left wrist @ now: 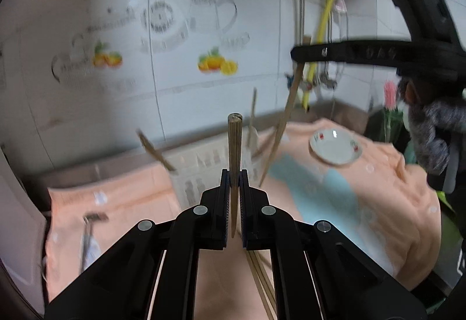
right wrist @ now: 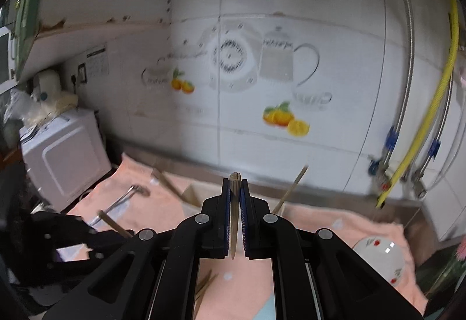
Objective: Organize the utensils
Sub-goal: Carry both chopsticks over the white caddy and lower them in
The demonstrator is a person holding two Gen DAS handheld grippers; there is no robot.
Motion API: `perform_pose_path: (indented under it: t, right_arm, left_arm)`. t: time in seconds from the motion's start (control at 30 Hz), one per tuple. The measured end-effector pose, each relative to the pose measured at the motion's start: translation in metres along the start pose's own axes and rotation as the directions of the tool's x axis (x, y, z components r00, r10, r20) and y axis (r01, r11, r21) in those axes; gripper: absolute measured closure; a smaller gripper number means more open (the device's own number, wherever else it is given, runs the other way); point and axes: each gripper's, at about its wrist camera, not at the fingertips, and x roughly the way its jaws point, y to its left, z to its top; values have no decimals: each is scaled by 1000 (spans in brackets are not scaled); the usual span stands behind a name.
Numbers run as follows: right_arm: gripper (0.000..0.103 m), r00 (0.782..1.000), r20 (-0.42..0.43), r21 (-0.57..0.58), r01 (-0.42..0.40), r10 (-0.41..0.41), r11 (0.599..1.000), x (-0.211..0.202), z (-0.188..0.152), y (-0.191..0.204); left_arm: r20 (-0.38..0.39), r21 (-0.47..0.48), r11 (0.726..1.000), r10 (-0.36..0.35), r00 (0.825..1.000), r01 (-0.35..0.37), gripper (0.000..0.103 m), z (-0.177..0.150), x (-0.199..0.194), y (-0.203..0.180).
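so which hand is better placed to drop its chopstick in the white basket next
Left, probably. Its chopstick lines up right over the white basket, close ahead. The right gripper also holds one, but its basket view is mostly hidden behind the jaws.

Left wrist view: a slotted white plastic basket sat on the peach cloth-covered tabletop, close to the tiled back wall. Wooden chopsticks stood tilted in it. A white ceramic dish with red dots lay on the cloth right of the basket. A metal peeler lay on the cloth left of the basket, nearer the camera. More loose wooden chopsticks lay on the cloth below the left gripper.

Right wrist view: a white microwave oven stood at the tabletop's left end. A yellow hose ran down the wall at right.
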Motion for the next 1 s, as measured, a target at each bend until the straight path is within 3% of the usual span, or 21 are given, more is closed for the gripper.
perform_pose_path:
  t: [0.27, 0.47, 0.7, 1.0]
  right_arm:
    - [96, 997, 67, 35, 41, -43, 999, 2, 38, -17]
    - [97, 993, 75, 33, 93, -95, 995, 20, 40, -25]
    - [97, 992, 24, 24, 121, -121, 992, 53, 23, -33]
    - [96, 991, -44, 61, 125, -123, 990, 81, 3, -45]
  left_arm:
    - [149, 25, 997, 68, 986, -73, 98, 56, -14, 4]
    - [206, 28, 990, 127, 970, -135, 98, 76, 0, 9]
    - [170, -24, 985, 171, 971, -169, 98, 67, 32, 29]
    - [107, -80, 989, 134, 985, -125, 97, 50, 56, 45]
